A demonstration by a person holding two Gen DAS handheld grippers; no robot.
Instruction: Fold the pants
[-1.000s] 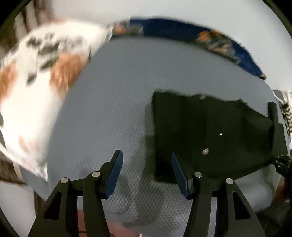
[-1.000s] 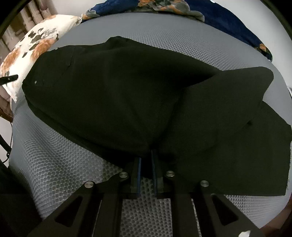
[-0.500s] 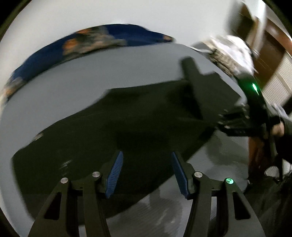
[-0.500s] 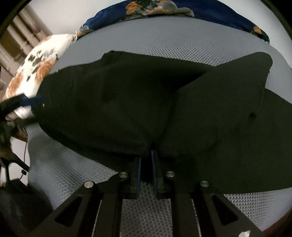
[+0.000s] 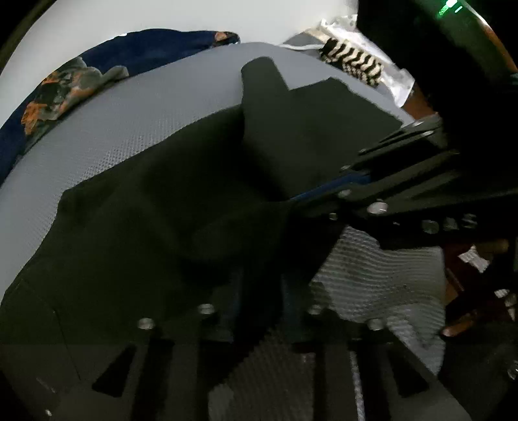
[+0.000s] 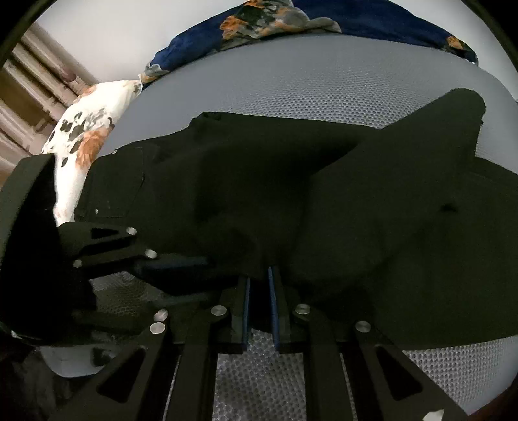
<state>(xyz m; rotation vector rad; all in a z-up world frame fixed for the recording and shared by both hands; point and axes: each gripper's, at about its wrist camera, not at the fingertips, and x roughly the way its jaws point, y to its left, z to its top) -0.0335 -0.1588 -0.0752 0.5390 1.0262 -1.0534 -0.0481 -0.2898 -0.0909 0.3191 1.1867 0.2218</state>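
Black pants [image 6: 275, 181] lie spread on a grey mesh-textured bed [image 6: 307, 94], partly bunched and lifted at the near edge. My right gripper [image 6: 259, 275] is shut on a fold of the pants at that edge. My left gripper [image 5: 259, 285] sits over the pants' edge just beside it, fingers narrowed with black cloth between them; the view is dark. The left gripper also shows in the right wrist view [image 6: 181, 262], touching the cloth left of my right fingers. The right gripper shows in the left wrist view [image 5: 323, 194], pinching the pants [image 5: 162, 226].
A dark blue floral blanket [image 6: 291, 22] lies along the bed's far edge. A white floral pillow [image 6: 87, 136] sits at the far left. A striped white cloth [image 5: 356, 61] lies at the bed's far right corner. A wall stands behind the bed.
My left gripper swung from the empty bed side over to the pants and came in beside the right gripper, its fingers narrowing on the cloth. The right gripper kept its hold.
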